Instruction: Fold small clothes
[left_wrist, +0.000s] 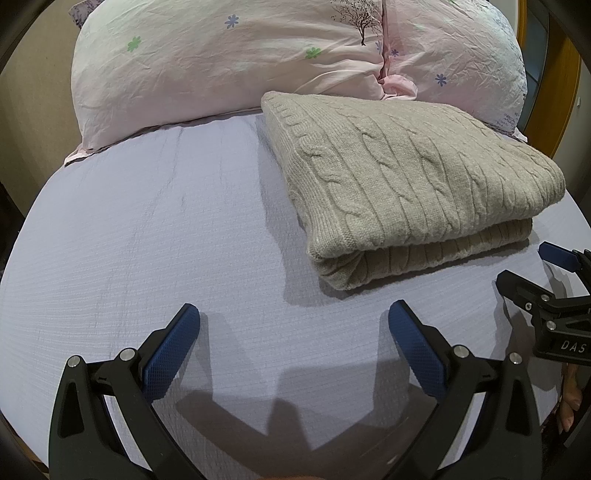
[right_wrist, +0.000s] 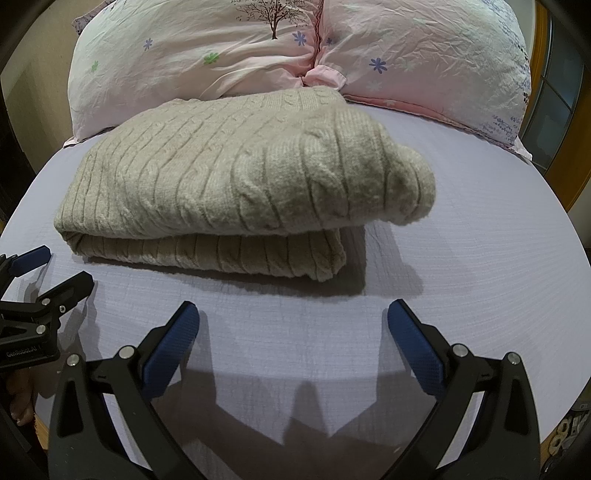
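Note:
A beige cable-knit sweater (left_wrist: 406, 177) lies folded in layers on the lavender bed sheet (left_wrist: 147, 240); it also shows in the right wrist view (right_wrist: 229, 177). My left gripper (left_wrist: 293, 314) is open and empty, above the sheet just short of the sweater's near left corner. My right gripper (right_wrist: 293, 314) is open and empty, above the sheet in front of the sweater's near right corner. The right gripper shows at the right edge of the left wrist view (left_wrist: 528, 266), and the left gripper at the left edge of the right wrist view (right_wrist: 59, 269).
Two pink floral pillows (left_wrist: 240, 62) lie against the head of the bed behind the sweater, also in the right wrist view (right_wrist: 424, 55). A wooden frame (left_wrist: 561, 92) stands at the far right. The bed's edges curve away on both sides.

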